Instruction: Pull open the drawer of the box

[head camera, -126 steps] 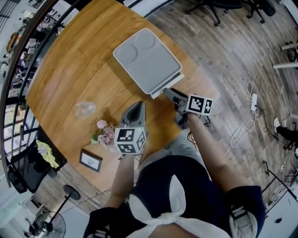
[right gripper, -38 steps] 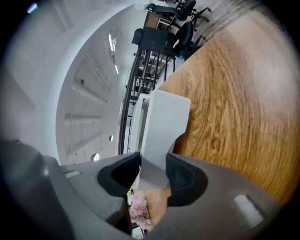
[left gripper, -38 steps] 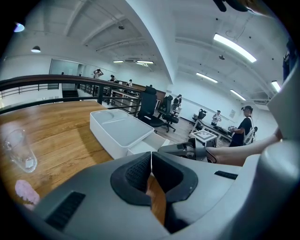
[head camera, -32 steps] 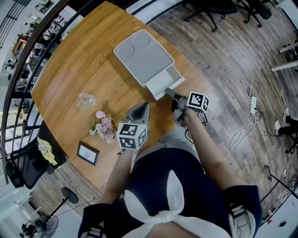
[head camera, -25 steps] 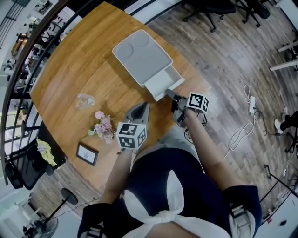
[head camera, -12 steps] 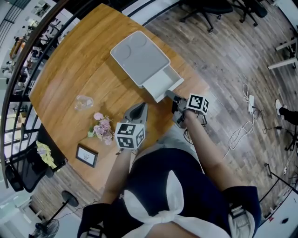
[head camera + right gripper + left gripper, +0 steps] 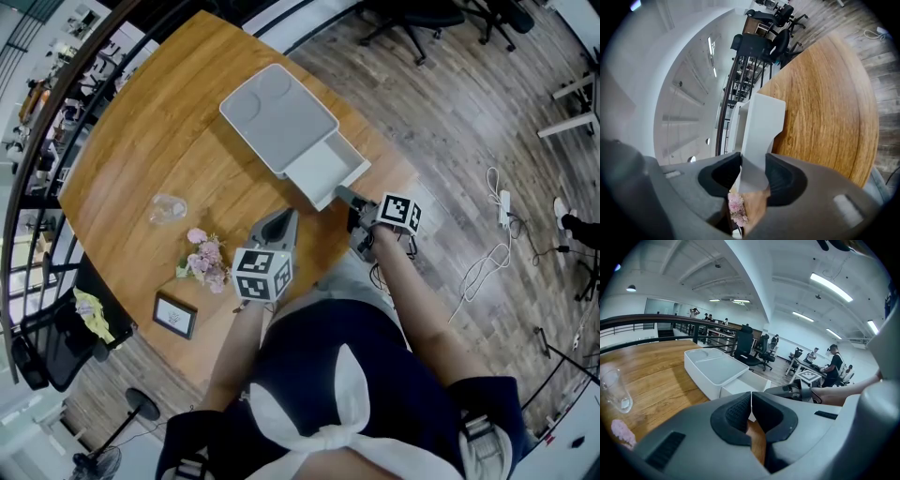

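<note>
A white box (image 7: 277,117) lies on the round wooden table (image 7: 141,131), its drawer (image 7: 328,169) slid out toward me. At the drawer's front panel (image 7: 761,126) is my right gripper (image 7: 343,196); the panel's lip sits between its pads, which press on it as the jaws close a little. In the right gripper view that gripper (image 7: 752,176) straddles the white panel. My left gripper (image 7: 279,221) hovers over the table just left of the drawer, shut with nothing between its pads. In the left gripper view it (image 7: 751,401) faces the box (image 7: 715,369).
A clear plastic cup (image 7: 169,208), a bunch of pink flowers (image 7: 206,262) and a small framed card (image 7: 175,319) lie on the table's left part. The table's edge runs close under my right gripper. Office chairs stand on the floor beyond.
The drawer was almost closed five seconds ago and now stands well out of the box. Over the last second the right gripper has drawn it slightly nearer to me; the left gripper has barely moved.
</note>
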The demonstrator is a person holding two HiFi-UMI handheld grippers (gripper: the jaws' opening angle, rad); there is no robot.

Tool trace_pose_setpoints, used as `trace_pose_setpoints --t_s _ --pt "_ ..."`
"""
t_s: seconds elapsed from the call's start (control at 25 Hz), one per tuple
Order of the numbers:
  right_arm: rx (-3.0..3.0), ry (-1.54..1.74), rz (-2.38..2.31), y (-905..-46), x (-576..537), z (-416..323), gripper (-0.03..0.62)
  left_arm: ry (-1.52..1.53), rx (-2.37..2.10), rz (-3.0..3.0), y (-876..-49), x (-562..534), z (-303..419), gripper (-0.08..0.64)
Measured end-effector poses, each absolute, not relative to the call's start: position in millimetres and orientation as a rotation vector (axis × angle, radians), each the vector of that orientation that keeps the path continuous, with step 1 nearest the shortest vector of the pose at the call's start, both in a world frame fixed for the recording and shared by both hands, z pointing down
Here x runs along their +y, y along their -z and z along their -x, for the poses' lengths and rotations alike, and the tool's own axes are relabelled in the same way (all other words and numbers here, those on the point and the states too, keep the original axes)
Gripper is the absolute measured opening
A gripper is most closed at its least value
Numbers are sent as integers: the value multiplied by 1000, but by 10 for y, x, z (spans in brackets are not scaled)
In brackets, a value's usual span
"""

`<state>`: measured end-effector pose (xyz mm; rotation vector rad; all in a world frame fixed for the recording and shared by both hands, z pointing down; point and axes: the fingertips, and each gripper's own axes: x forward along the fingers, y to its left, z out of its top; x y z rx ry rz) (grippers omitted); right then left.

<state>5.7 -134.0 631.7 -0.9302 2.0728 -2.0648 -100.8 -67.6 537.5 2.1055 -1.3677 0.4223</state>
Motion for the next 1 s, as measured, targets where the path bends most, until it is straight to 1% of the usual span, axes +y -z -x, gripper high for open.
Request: trace_pose_setpoints --t_s 0.32,0.48,0.68,0.8,0.88,1.0 --pt "2043 2065 940 -6304 -1241 -156 155 -429 -1358 -2115 -5365 -639 947 23" --pt "2028 2056 933 -6273 -1220 -179 121 -438 -1350 -2119 -5372 -600 917 23" --pt "2065 2036 953 -6245 -1212 -189 107 -445 -1341 -2127 -5376 -582 876 23" --pt "2075 2035 977 -6238 -1209 -190 116 -442 -1340 -2131 -5367 -565 876 23" --pt "2054 2037 990 -6252 -1219 -210 167 -442 -1340 -2130 -5367 -552 881 23" --pt "2029 2047 998 -6298 -1244 -219 195 -443 -1341 -2127 -5376 -538 904 23"
